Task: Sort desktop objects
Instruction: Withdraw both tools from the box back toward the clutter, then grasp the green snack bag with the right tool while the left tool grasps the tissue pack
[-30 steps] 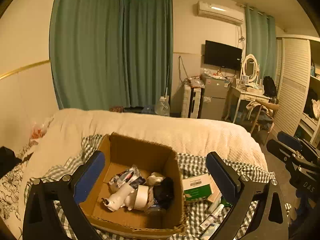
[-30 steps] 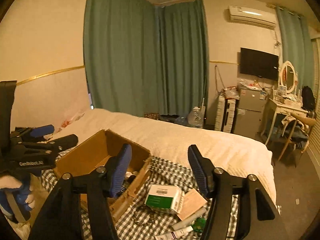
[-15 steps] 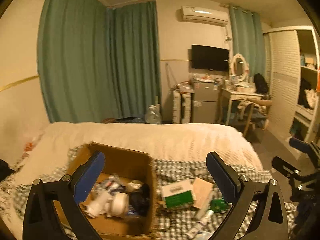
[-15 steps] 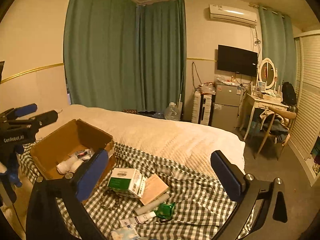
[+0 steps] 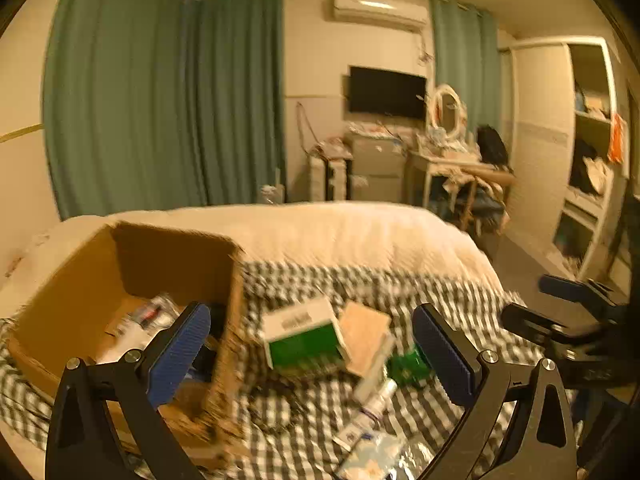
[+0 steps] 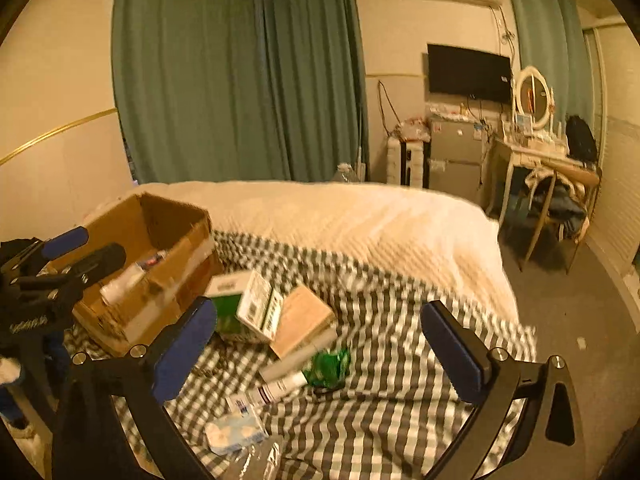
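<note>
An open cardboard box [image 5: 224, 320] with several small items inside sits on a checked cloth [image 5: 460, 300] on the bed. Right of it lie a green-and-white carton [image 5: 304, 332], a tan card box [image 5: 366, 336], a green packet [image 5: 408, 364] and tubes [image 5: 376, 396]. My left gripper [image 5: 310, 316] hangs open above the carton, holding nothing. In the right wrist view, the right gripper [image 6: 318, 310] stands wide open and empty over the carton [image 6: 244, 308], the tan box [image 6: 302, 320], the green packet [image 6: 328, 364] and a pale blue packet [image 6: 236, 432]. Both views are blurred.
A white quilt [image 6: 360, 220] covers the far half of the bed. Beyond its right edge is bare floor [image 6: 580, 320], with a chair [image 6: 556, 208], a dressing table [image 6: 532, 152] and a wardrobe [image 5: 588, 184]. Green curtains [image 6: 240, 80] hang behind.
Both grippers have sunk toward the bed and now frame the loose items beside the cardboard box. The right gripper's jaws have spread from narrow to wide. The left stays open.
</note>
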A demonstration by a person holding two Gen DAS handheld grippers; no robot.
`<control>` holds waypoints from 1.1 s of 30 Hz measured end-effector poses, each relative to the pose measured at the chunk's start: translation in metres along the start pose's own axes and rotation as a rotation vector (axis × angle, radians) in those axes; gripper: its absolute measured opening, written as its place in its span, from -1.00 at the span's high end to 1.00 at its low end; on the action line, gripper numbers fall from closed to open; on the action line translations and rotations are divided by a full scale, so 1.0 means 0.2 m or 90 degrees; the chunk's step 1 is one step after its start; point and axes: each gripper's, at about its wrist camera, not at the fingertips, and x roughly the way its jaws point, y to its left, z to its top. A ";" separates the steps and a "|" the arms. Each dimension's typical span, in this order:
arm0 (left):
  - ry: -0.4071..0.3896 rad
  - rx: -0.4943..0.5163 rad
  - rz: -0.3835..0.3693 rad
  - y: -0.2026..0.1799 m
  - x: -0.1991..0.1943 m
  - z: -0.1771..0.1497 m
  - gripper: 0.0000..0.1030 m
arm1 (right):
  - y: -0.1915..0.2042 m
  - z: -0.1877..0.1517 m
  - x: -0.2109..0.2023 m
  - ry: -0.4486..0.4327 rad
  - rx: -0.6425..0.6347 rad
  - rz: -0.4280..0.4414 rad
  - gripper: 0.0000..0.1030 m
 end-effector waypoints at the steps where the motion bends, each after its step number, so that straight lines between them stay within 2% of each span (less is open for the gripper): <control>1: 0.008 0.006 -0.009 -0.02 0.01 -0.02 -1.00 | -0.01 -0.03 0.02 0.007 0.007 0.001 -0.99; 4: 0.053 0.023 -0.039 -0.07 0.07 -0.12 -1.00 | -0.03 -0.13 0.10 0.024 0.005 -0.022 -0.99; 6: 0.072 0.038 -0.037 -0.09 0.09 -0.18 -1.00 | -0.03 -0.18 0.14 0.030 -0.016 -0.050 -0.99; 9: 0.092 0.067 -0.017 -0.13 0.12 -0.29 -1.00 | -0.05 -0.23 0.18 0.043 -0.023 -0.060 -0.99; 14: 0.170 0.075 -0.051 -0.16 0.22 -0.45 -1.00 | -0.10 -0.25 0.22 0.055 -0.010 -0.065 -0.99; 17: 0.199 0.083 -0.042 -0.17 0.27 -0.51 -1.00 | -0.09 -0.26 0.26 0.072 -0.009 -0.018 -0.99; 23: 0.271 0.082 -0.073 -0.19 0.37 -0.61 -1.00 | -0.05 -0.32 0.35 0.108 -0.023 0.010 -0.98; 27: 0.309 0.089 -0.073 -0.20 0.45 -0.69 -0.98 | -0.03 -0.37 0.44 0.144 -0.043 0.000 -0.88; 29: 0.328 0.091 -0.071 -0.21 0.48 -0.73 -0.88 | -0.02 -0.39 0.49 0.163 -0.047 -0.003 -0.86; 33: 0.344 0.074 -0.087 -0.19 0.53 -0.77 -0.87 | -0.03 -0.43 0.62 0.210 -0.042 0.010 -0.77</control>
